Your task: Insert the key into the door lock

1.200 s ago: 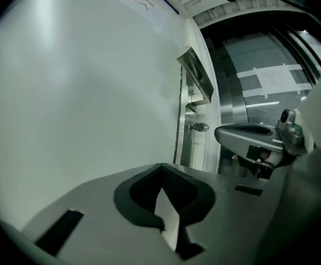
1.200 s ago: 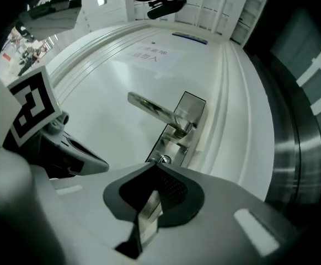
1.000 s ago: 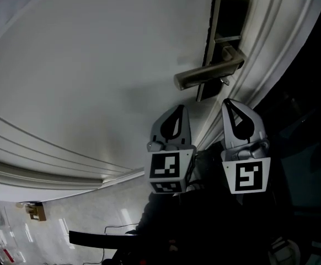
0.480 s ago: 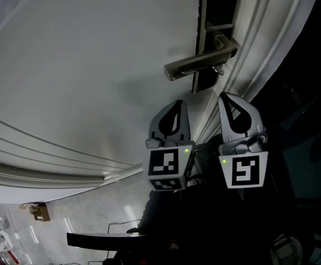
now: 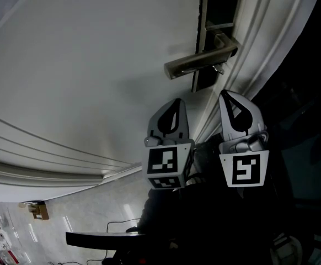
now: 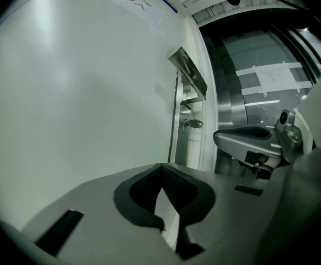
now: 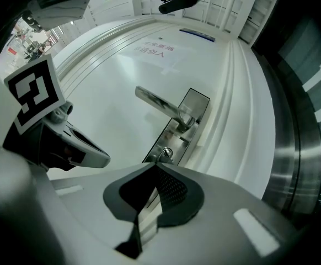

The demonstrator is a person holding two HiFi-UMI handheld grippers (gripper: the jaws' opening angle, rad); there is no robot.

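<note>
A brushed-metal lever handle (image 5: 196,64) sticks out of a long lock plate (image 5: 207,29) on a white door (image 5: 83,65). A small key (image 5: 220,69) sits in the keyhole just under the lever, with a ring hanging from it; it also shows as key (image 6: 193,124) and key (image 7: 165,154). My left gripper (image 5: 173,105) hangs below the handle, jaws shut and holding nothing. My right gripper (image 5: 229,98) is beside it near the door edge, also shut and holding nothing. Both stand a short way off the key.
White door-frame mouldings (image 5: 254,43) run along the right of the lock plate, with a dark space beyond them. A paper notice (image 7: 158,51) is stuck on the door above the handle. Pale floor with a cable (image 5: 116,225) lies below.
Over the last second the handle and lock plate slid up and left in the head view. Both grippers kept almost the same place, side by side and shut.
</note>
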